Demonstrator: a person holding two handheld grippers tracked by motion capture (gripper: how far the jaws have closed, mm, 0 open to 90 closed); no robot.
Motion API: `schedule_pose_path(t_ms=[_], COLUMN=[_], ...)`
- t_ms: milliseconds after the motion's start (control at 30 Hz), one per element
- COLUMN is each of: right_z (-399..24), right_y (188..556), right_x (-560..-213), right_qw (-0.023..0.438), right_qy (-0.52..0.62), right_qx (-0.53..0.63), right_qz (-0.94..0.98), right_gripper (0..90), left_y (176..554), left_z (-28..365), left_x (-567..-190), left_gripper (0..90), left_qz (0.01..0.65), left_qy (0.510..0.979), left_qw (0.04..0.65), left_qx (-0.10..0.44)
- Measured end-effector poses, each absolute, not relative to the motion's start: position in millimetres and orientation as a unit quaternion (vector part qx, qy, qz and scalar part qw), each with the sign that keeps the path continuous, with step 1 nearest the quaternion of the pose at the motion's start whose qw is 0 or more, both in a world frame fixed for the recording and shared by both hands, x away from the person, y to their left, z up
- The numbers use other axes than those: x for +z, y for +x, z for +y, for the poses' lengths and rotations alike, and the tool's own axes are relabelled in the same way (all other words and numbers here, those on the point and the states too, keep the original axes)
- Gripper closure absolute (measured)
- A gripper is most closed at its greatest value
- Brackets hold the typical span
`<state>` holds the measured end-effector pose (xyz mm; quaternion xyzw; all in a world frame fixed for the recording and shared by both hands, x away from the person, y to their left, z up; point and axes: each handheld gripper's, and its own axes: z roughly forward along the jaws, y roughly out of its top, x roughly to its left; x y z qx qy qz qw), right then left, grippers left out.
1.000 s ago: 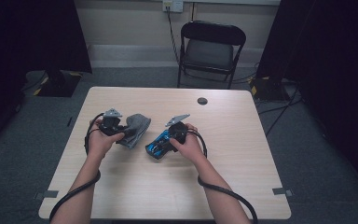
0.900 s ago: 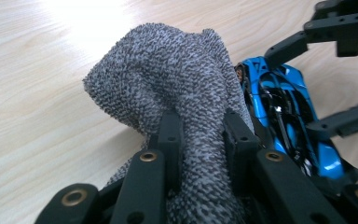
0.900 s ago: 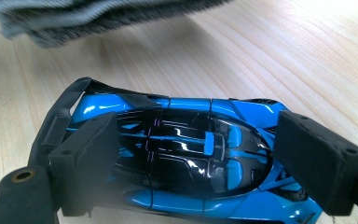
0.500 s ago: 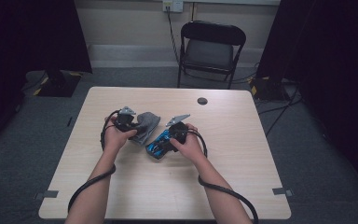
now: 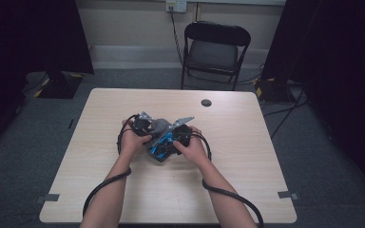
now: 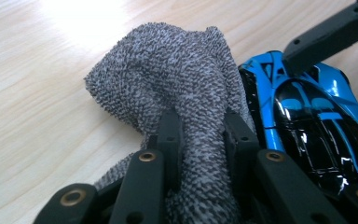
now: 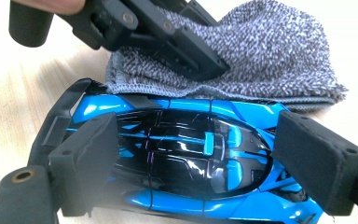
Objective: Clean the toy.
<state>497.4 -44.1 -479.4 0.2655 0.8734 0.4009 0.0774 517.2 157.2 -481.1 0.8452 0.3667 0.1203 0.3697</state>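
Each black gripper [image 5: 145, 127] has brass-ringed screw holes, foam-padded jaws and a trailing black cable.

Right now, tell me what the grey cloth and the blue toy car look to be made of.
Grey cloth: looks like looped terry or microfibre, matte, with a speckled grey-and-white nubby pile and a stitched hem; it bunches softly where the left gripper pinches it.

Blue toy car: probably hard plastic, possibly painted metal; glossy blue and black panels throw sharp highlights. It sits between the right gripper's pads.
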Motion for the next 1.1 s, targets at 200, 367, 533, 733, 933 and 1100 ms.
schedule_pose_path(t_ms=[200, 367, 533, 733, 933, 1100], right_z=[-43.9, -43.8, -43.6, -43.4, -43.4, -43.5], right_y=[498.0, 498.1, 498.0, 498.3, 498.2, 498.0], right_x=[-479.1, -479.0, -478.9, -478.5, -478.6, -478.7], right_qw=[0.076, 0.076, 0.076, 0.076, 0.076, 0.076], right_qy=[0.265, 0.265, 0.265, 0.264, 0.265, 0.264], right_qx=[0.4, 0.399, 0.398, 0.396, 0.397, 0.397], right_qz=[0.874, 0.874, 0.875, 0.876, 0.876, 0.876], right_gripper=[13.8, 13.8, 13.8, 13.8, 13.8, 13.8], left_y=[515.3, 512.9, 509.8, 505.2, 501.3, 497.8], left_z=[156.9, 157.5, 162.0, 169.6, 173.6, 177.4], left_x=[-479.2, -478.1, -478.3, -478.9, -478.5, -478.8], left_gripper=[72.4, 72.5, 72.6, 72.6, 72.6, 72.6], left_qz=[0.355, 0.344, 0.344, 0.34, 0.339, 0.339], left_qy=[0.852, 0.855, 0.855, 0.856, 0.857, 0.856], left_qw=[0.367, 0.369, 0.372, 0.374, 0.375, 0.377], left_qx=[0.118, 0.119, 0.113, 0.106, 0.102, 0.098])
